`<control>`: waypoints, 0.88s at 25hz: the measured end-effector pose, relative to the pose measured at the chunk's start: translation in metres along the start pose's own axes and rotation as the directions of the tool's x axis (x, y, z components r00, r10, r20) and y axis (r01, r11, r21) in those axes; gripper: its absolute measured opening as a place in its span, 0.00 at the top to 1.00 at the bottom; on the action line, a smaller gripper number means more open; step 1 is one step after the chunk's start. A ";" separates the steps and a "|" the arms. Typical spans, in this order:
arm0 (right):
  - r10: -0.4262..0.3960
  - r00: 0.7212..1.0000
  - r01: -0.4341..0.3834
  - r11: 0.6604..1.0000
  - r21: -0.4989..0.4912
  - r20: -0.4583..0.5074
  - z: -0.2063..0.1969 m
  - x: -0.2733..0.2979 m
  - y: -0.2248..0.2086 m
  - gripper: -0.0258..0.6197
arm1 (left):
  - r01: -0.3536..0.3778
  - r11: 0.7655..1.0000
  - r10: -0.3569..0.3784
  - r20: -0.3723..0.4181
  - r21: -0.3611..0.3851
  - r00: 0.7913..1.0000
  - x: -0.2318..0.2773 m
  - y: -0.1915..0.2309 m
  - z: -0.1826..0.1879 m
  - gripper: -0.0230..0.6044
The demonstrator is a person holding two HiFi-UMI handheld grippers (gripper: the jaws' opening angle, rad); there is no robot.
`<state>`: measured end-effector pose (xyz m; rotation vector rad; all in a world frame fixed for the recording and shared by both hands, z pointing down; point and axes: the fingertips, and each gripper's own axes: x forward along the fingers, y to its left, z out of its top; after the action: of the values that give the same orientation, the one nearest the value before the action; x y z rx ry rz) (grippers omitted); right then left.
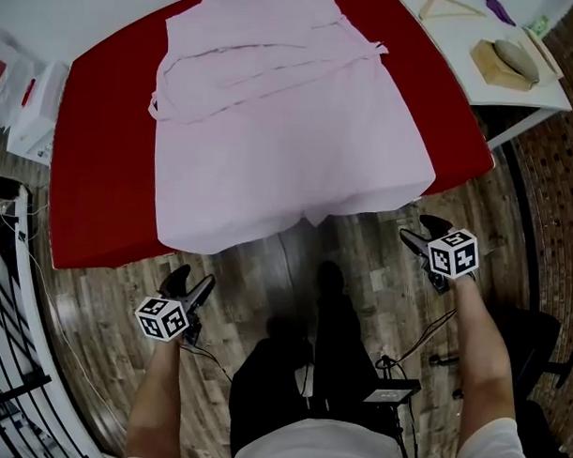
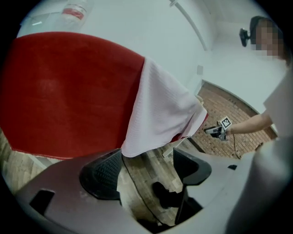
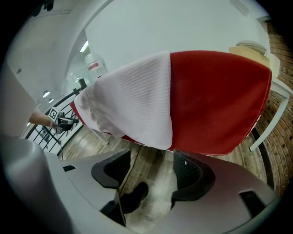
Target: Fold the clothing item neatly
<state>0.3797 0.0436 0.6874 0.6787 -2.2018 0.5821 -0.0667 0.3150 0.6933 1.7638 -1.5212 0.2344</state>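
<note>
A pale pink garment lies spread on the red-covered table, and its hem hangs over the near edge. Below that edge and left of the hem, over the wooden floor, my left gripper is open and holds nothing. My right gripper is open and empty just below the hem's right corner. In the left gripper view the hanging cloth is a little beyond the open left gripper, apart from it. The right gripper view shows the drooping corner above the open right gripper, not touching.
A white side table at the back right carries a wooden hanger and a wooden block. White boxes and a black metal rack stand at the left. A black chair and cables are at my right.
</note>
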 end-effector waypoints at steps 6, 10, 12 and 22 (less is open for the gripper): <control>0.021 0.999 -0.023 0.996 -0.081 -0.031 0.008 0.031 -0.026 0.55 | 0.031 0.983 -0.017 -0.081 0.182 0.997 0.036 0.005 0.003 0.44; 0.028 0.998 -0.033 0.994 -0.108 -0.052 0.010 0.045 -0.028 0.55 | 0.029 0.980 -0.010 -0.098 0.197 0.995 0.047 0.013 0.006 0.44; 0.033 0.997 -0.042 0.992 -0.121 -0.072 0.010 0.054 -0.027 0.55 | -0.001 0.982 0.020 -0.097 0.188 0.995 0.046 0.024 0.009 0.44; 0.064 0.987 -0.086 0.985 -0.147 -0.146 0.007 0.078 -0.026 0.55 | 0.032 0.989 -0.010 -0.149 0.147 0.989 0.070 0.030 0.007 0.44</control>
<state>0.3465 -0.0026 0.7477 0.4621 -2.1207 0.4778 -0.0780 0.2579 0.7431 1.8344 -1.4090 0.4685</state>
